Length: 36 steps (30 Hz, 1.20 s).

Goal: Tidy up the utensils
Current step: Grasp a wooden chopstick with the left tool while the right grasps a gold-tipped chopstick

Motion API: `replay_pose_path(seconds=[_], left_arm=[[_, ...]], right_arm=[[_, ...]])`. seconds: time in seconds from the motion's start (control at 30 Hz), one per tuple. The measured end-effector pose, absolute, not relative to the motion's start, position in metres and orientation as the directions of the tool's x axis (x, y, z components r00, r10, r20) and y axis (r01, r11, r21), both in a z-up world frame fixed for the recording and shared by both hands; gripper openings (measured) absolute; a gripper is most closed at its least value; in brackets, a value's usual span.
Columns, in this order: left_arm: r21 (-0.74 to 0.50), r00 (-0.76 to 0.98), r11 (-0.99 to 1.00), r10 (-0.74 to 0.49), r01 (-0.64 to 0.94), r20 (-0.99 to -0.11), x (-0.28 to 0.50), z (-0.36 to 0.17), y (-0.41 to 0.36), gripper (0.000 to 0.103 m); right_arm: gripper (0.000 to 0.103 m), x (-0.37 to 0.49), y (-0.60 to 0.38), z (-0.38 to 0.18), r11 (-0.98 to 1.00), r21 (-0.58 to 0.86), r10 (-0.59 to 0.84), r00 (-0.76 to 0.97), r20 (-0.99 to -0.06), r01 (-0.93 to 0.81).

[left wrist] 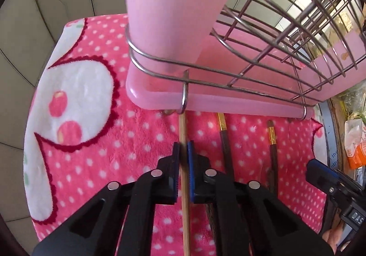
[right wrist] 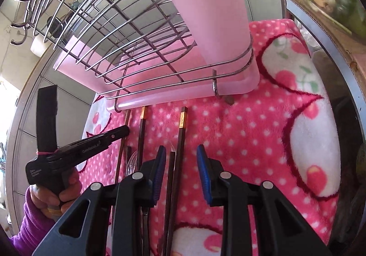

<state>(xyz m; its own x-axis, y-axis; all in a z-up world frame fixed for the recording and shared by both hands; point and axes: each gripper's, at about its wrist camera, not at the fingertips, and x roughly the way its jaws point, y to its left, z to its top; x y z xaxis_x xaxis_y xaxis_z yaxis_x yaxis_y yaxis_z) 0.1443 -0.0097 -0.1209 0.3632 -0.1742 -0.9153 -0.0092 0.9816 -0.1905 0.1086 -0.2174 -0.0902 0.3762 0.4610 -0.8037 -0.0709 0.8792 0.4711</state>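
My left gripper [left wrist: 183, 148] is shut on a light wooden chopstick [left wrist: 184, 210] that lies lengthwise on the pink dotted blanket [left wrist: 141, 141]. Two dark chopsticks with gold bands [left wrist: 223, 132] lie to its right. In the right wrist view my right gripper [right wrist: 181, 153] stands open over the blanket. One dark gold-banded chopstick [right wrist: 181, 127] runs between its fingers, untouched by the pads, and a shorter dark stick [right wrist: 170, 175] lies beside it. The left gripper [right wrist: 125, 131] shows at the left, held by a hand in a purple sleeve.
A wire dish rack [left wrist: 274, 38] on a pink drip tray [left wrist: 205, 102] stands just beyond the chopsticks, with a tall pink utensil cup [left wrist: 173, 4] in its corner. A clear spoon [right wrist: 132, 162] lies by the dark sticks. Clutter lines the right edge [left wrist: 356, 150].
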Motion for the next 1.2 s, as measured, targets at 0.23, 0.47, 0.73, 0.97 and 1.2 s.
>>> replay_pose_path(seconds=[0.23, 0.47, 0.73, 0.97, 1.2], left_arm=[[-0.261, 0.376, 0.965, -0.240, -0.005, -0.895, 0.124, -0.108, 0.013, 0.006], [-0.298, 0.392, 0.955, -0.277, 0.010, -0.877, 0.107, -0.094, 0.023, 0.006], [-0.331, 0.413, 0.943, -0.310, 0.021, -0.856, 0.100, -0.079, 0.032, 0.006], [-0.348, 0.440, 0.937, -0.320, 0.018, -0.839, 0.092, -0.063, 0.037, 0.006], [-0.347, 0.495, 0.937, -0.322, 0.042, -0.807, 0.078, -0.036, 0.039, 0.006]], right_arm=[[0.027, 0.126, -0.197, -0.101, 0.901, 0.428, 0.424, 0.356, -0.832, -0.073], [0.028, 0.153, -0.175, -0.116, 0.931, 0.360, 0.360, 0.317, -0.877, -0.062], [0.007, 0.167, -0.175, -0.127, 0.936, 0.351, 0.343, 0.310, -0.887, -0.030], [0.007, 0.145, -0.198, -0.109, 0.922, 0.386, 0.364, 0.365, -0.857, -0.013], [0.007, 0.119, -0.217, -0.072, 0.903, 0.427, 0.394, 0.466, -0.792, -0.038]])
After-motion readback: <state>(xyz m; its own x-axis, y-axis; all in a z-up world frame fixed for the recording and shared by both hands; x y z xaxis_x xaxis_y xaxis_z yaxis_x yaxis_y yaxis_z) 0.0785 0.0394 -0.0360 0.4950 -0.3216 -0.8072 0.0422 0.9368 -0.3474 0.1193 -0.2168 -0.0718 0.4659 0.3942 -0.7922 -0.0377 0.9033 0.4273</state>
